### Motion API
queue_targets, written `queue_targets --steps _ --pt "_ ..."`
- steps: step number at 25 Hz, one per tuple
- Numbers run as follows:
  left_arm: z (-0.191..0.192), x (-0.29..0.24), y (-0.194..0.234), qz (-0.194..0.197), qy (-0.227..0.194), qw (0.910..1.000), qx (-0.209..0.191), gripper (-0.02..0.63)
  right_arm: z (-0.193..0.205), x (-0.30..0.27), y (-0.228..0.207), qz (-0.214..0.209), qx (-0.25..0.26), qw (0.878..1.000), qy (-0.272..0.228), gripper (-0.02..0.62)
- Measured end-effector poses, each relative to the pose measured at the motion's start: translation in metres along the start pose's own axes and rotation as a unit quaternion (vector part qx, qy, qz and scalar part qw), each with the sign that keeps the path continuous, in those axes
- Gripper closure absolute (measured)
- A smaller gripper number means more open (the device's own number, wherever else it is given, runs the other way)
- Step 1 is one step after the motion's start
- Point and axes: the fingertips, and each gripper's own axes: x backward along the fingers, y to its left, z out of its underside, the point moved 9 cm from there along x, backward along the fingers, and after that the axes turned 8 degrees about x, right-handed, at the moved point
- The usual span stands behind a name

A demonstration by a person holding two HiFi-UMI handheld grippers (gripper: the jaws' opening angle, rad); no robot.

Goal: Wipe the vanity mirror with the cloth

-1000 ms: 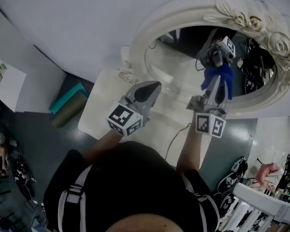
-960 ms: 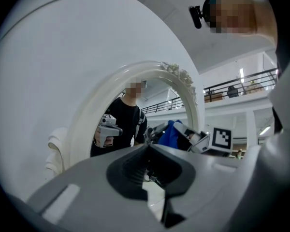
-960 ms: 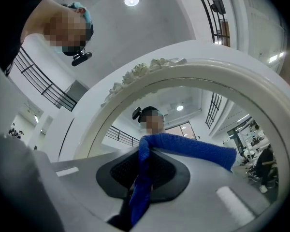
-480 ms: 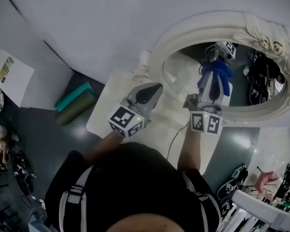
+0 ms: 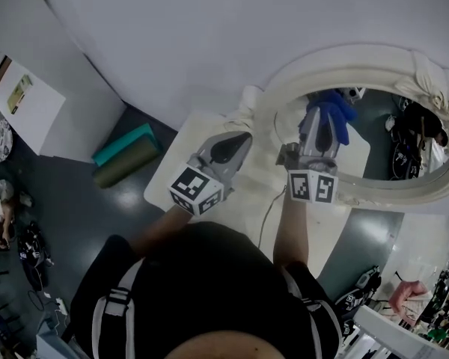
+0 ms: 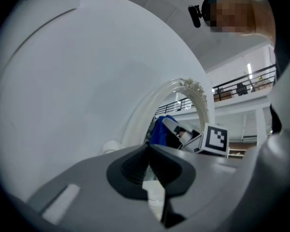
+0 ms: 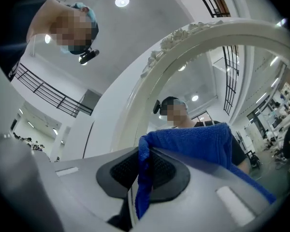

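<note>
The cloth (image 7: 198, 141) is bright blue. The vanity mirror (image 5: 337, 54) has a cream-white frame carved with roses. The left hand-held gripper (image 6: 149, 166) and the right hand-held gripper (image 5: 314, 137) are grey with black textured pads. Their marker cubes (image 5: 311, 187) carry black-and-white squares. The tabletop (image 5: 172, 155) is white and the floor (image 5: 75, 223) dark grey.

Looking like a big indoor hall staged as a mock room, not a real home. Gallery railings (image 7: 43, 88) are running along high walls and recessed lights (image 7: 121, 2) are shining in a tall ceiling. An ornate vanity mirror (image 5: 374, 54) is sitting against a plain white wall (image 5: 172, 43) over a white table (image 5: 187, 163). Dark glossy floor (image 5: 75, 223) is showing all round, with rolled mats (image 5: 123, 155) lying by the wall and stocked racks (image 5: 404, 327) standing at lower right.
</note>
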Motion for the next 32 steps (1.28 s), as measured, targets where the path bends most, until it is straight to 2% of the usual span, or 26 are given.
queue_targets --steps 6,11,20,28,32 --pt "-0.006 0.018 0.013 -0.016 -0.006 0.9999 -0.002 0.600 0.016 -0.014 0.026 -0.044 -0.018 0.999 0.019 0.560" --pt "-0.006 0.026 0.016 -0.025 -0.009 0.9997 0.000 0.600 0.021 -0.017 0.031 -0.047 -0.037 0.998 0.017 0.560" --pt "-0.006 0.036 0.004 -0.034 -0.019 0.9992 -0.003 0.600 0.024 -0.018 0.032 -0.076 -0.063 0.995 0.026 0.561" --pt "-0.001 0.049 -0.012 -0.039 -0.022 0.9990 -0.005 0.600 0.007 0.006 0.039 -0.069 -0.063 0.996 0.011 0.558" --pt "0.004 0.049 -0.021 -0.029 -0.016 0.9995 -0.001 0.600 -0.005 0.026 0.036 -0.057 -0.075 0.996 0.007 0.558"
